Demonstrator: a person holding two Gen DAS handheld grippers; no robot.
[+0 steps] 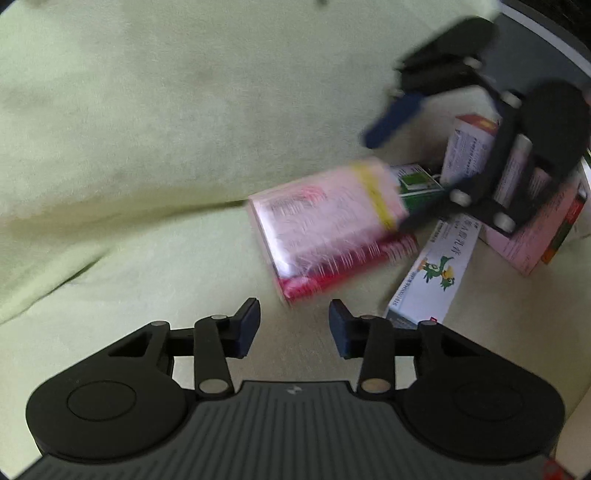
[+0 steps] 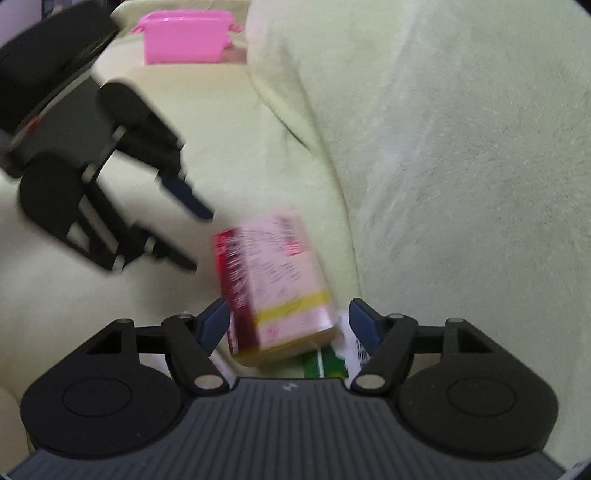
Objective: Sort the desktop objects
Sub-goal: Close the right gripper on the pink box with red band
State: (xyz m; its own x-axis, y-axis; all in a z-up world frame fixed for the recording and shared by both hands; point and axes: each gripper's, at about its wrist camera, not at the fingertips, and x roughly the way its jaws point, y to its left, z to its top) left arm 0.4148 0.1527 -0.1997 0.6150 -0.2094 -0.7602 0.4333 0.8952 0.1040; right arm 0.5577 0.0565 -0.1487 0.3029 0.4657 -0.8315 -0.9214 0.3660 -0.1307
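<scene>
Step in hand: pink medicine box [image 1: 325, 229] being moved off box pile, blurred, likely mid-motion or tipping. Lies on pale green blanket [image 1: 147, 129], just ahead of left claw [image 1: 293, 326], which is half open, empty. Right claw [image 2: 288, 325] wide open around box's near end; contact with pads cannot tell. Other boxes near: white dragon box [image 1: 432, 273], green box [image 1: 417, 184], tall pink box [image 1: 469, 147]. Pink bin [image 2: 184, 35] well apart, far end. Next, judged: close on box, carry to bin.
</scene>
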